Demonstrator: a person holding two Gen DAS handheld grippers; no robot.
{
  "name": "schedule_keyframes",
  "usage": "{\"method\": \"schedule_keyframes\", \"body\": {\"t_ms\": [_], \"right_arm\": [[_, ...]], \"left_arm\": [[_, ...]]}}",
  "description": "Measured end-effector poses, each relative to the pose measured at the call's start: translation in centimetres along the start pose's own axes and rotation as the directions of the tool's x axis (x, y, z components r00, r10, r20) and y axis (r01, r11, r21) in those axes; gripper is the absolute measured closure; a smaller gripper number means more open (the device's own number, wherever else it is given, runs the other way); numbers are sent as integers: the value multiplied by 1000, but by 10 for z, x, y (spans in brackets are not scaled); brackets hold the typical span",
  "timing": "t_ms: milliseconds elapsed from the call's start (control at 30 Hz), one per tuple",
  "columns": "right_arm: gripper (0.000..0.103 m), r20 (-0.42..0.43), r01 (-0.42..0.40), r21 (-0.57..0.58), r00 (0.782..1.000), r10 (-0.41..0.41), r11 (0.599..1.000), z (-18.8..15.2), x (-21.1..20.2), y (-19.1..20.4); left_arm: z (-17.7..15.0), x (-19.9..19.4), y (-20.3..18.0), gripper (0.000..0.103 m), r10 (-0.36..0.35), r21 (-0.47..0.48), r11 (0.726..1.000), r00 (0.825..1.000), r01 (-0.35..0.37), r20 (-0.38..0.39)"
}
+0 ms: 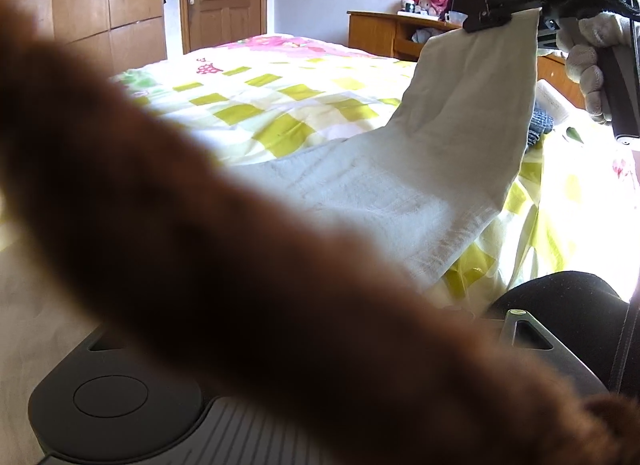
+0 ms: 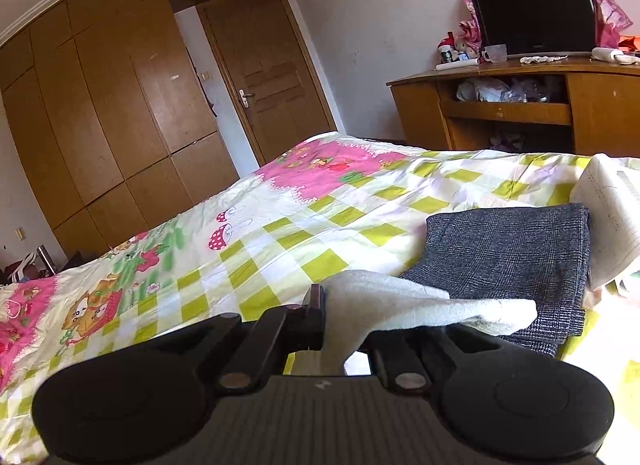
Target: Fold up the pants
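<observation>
**Pale pants lifted by one end above the bed**

Blurred brown cloth (image 1: 224,265) is pressed close against the left wrist lens, so the left gripper's state cannot be told. Pale pants (image 1: 452,145) are pinched at one end by the closed right gripper (image 1: 490,21), raised over the checkered bedspread (image 1: 248,105). Grey folded cloth (image 2: 516,261) lies near the bed's right edge.

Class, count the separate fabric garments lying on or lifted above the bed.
2: pale grey pants lifted by the right claw; folded dark grey checked garment lying beyond. Others may be hidden.
</observation>
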State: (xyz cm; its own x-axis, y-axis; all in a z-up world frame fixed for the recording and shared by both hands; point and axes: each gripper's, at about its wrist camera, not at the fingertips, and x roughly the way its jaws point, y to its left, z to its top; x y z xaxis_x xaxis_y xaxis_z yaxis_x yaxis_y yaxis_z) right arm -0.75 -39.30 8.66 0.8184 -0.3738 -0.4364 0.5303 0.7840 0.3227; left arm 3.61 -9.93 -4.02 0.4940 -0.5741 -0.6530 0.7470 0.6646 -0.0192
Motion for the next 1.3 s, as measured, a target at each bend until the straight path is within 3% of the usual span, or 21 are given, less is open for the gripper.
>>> {"method": "schedule_keyframes", "body": {"t_ms": [133,267,400,500,567,633,733,800,900,967,1000,1167,1300], "right_arm": [[81,-7,-6,29,1000,6,1000,1,8,-11],[81,-14,-45,59,999,46,997,6,8,-10],[81,7,-134,-58,991,135,989,11,-4,33],[81,-34,-238,-209,971,237,948,-1,-8,91],[81,-73,-308,-346,951,301,886,-22,-12,140],[81,-130,-377,-490,923,362,786,-53,-16,191],[81,-250,-475,-683,866,433,555,-126,-23,262],[81,-316,-499,-777,837,447,385,-186,-28,293],[81,-409,-538,-806,807,426,246,-250,-33,309],[81,-428,-536,-819,809,403,204,-277,-34,309],[81,-423,-527,-826,815,396,201,-283,-34,308],[81,-390,-499,-834,834,390,233,-274,-39,308],[78,-373,-482,-850,835,404,213,-273,-41,321]], "left_arm": [[-3,15,-9,15,43,65,997,997,-39,-69],[1,9,-16,14,20,82,997,999,-17,-37],[9,-13,-3,14,34,56,998,999,-35,16],[6,-39,19,14,89,40,995,995,-91,47],[1,-57,38,14,138,17,990,989,-139,54],[-9,-80,59,14,197,-21,980,979,-196,58],[-31,-116,87,14,277,-94,958,960,-271,47],[-47,-135,100,14,316,-146,940,948,-309,27],[-72,-154,114,14,366,-198,911,930,-363,-22],[-85,-161,120,14,376,-225,899,925,-377,-48],[-89,-162,121,14,372,-240,896,927,-374,-54],[-98,-163,128,14,334,-300,895,942,-329,-35],[-102,-167,129,14,333,-316,895,943,-315,1]]}}
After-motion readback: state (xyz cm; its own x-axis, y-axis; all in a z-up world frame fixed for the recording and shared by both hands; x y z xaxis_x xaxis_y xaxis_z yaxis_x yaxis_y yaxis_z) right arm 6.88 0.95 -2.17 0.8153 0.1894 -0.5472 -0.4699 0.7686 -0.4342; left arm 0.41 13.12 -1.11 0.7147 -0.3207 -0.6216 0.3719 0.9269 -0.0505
